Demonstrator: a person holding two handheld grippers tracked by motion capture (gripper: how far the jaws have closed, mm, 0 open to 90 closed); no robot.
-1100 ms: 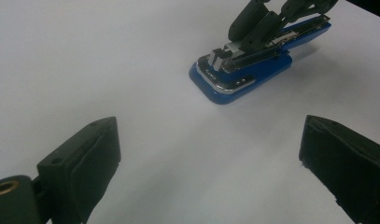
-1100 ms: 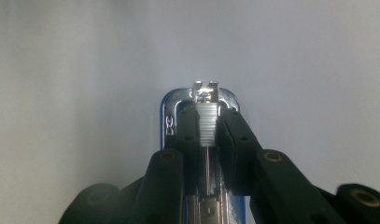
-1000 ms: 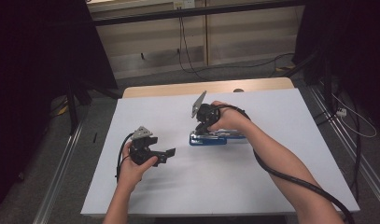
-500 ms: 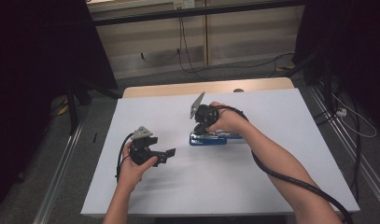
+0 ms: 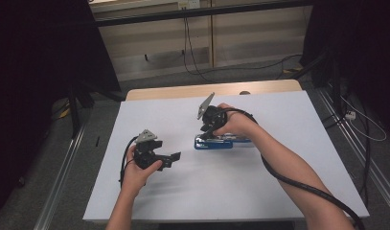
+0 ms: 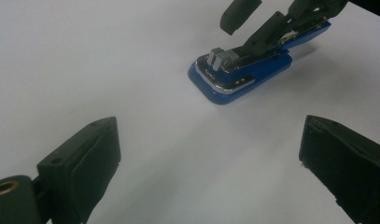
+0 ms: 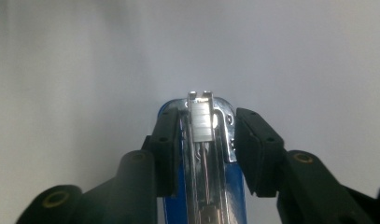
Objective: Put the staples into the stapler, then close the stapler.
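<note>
A blue stapler is seen lying flat on the white surface, a little right of its middle and toward the far half. Its metal staple channel is exposed along the top, with a short block of staples visible near the front end in the right gripper view.

The right gripper is held directly over the stapler, gripped by the person's right hand, and a grey three-cornered plate is carried on top of it. In the right gripper view, its two black fingers are set narrowly on either side of the stapler's metal channel, just beside it; whether the pads actually press against the metal cannot be told. In the left gripper view, one finger of that gripper is seen lying along the top of the stapler while the other is raised just above it.

The left gripper is held by the left hand near the surface, well apart from the stapler and to its left. Its fingers are spread wide, and nothing is held between them; bare white surface is seen in the gap. A black cable is trailed along the right forearm toward the near edge.
</note>
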